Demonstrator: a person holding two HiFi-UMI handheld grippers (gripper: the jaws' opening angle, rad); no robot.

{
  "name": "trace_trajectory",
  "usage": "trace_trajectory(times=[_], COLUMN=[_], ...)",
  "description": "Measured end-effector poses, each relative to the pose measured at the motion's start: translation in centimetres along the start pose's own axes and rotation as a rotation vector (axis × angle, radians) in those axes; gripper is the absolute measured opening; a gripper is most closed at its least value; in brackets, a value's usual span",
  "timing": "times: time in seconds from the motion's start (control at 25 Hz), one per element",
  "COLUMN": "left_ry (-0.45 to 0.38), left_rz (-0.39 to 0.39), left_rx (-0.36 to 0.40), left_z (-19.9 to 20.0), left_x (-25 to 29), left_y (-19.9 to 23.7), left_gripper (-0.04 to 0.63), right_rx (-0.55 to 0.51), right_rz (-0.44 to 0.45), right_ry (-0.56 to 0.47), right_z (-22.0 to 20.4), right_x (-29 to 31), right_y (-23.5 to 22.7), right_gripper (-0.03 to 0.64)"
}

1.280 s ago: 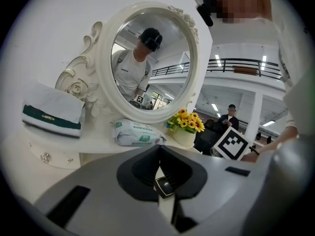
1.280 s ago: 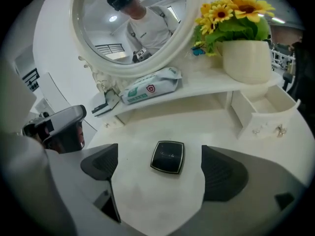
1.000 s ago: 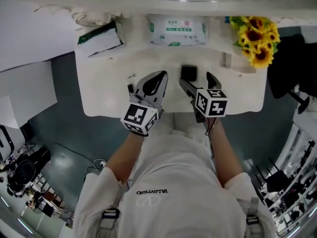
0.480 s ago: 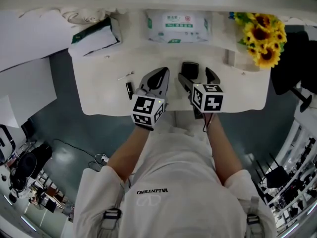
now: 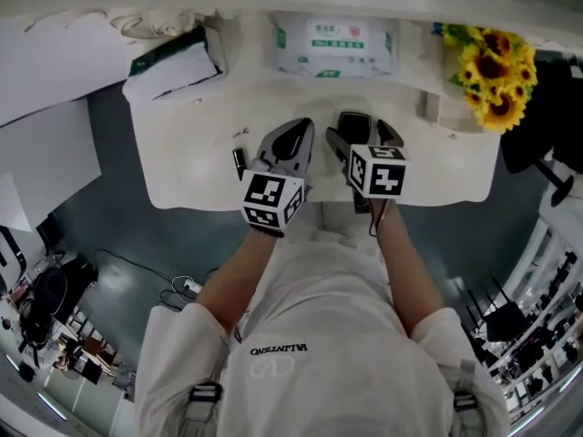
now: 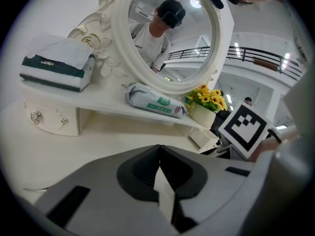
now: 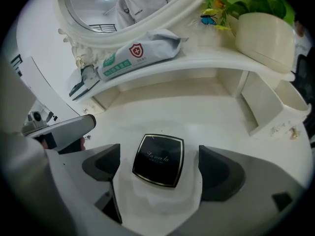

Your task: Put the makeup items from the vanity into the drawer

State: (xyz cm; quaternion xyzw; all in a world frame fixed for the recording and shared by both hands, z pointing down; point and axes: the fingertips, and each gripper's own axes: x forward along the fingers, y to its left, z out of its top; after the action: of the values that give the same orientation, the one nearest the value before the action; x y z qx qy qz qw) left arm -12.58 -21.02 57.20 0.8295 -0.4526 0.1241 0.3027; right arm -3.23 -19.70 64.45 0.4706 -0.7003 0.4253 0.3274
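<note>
A black square compact with a gold rim [image 7: 158,160] lies flat on the white vanity top [image 5: 191,167]. My right gripper [image 7: 160,170] stands open with one jaw on each side of the compact, not touching it. From the head view, the compact [image 5: 353,123] shows between those jaws of the right gripper [image 5: 359,137]. My left gripper [image 5: 293,133] hovers just left of it, shut with nothing in it; its jaws meet in the left gripper view [image 6: 158,150]. A slim black tube [image 5: 239,162] and a small hairpin [image 5: 241,133] lie left of the left gripper.
On the raised shelf sit a pack of wet wipes [image 5: 334,48], a green-and-white tissue box [image 5: 173,62] and a pot of sunflowers [image 5: 487,71]. An oval mirror [image 6: 170,33] rises behind the shelf. A small knobbed drawer unit [image 6: 49,119] stands under the shelf at left.
Both grippers have edged forward over the vanity top. The left gripper has moved right, which uncovers the black tube. The right jaws stay open around the compact.
</note>
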Motion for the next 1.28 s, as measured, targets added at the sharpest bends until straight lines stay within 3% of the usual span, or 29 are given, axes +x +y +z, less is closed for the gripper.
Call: trace_trajectory(times=[0.44, 0.8, 1.28], left_ry=[0.004, -0.001, -0.007], left_rz=[0.017, 0.025, 0.021], left_rx=[-0.028, -0.044, -0.059], left_z=[-0.1, -0.2, -0.2], left_x=[-0.6, -0.9, -1.4], left_y=[1.7, 2.4, 2.5], left_gripper=[0.002, 0.002, 0.002], right_rx=[-0.033, -0.072, -0.082], right_rz=[-0.084, -0.188, -0.187], right_ry=[0.060, 0.092, 0.090], right_z=[-0.2, -0.5, -0.4], right_x=[0.7, 1.2, 1.0], right_y=[0.3, -0.2, 0.3], right_gripper=[0.495, 0.434, 0.347])
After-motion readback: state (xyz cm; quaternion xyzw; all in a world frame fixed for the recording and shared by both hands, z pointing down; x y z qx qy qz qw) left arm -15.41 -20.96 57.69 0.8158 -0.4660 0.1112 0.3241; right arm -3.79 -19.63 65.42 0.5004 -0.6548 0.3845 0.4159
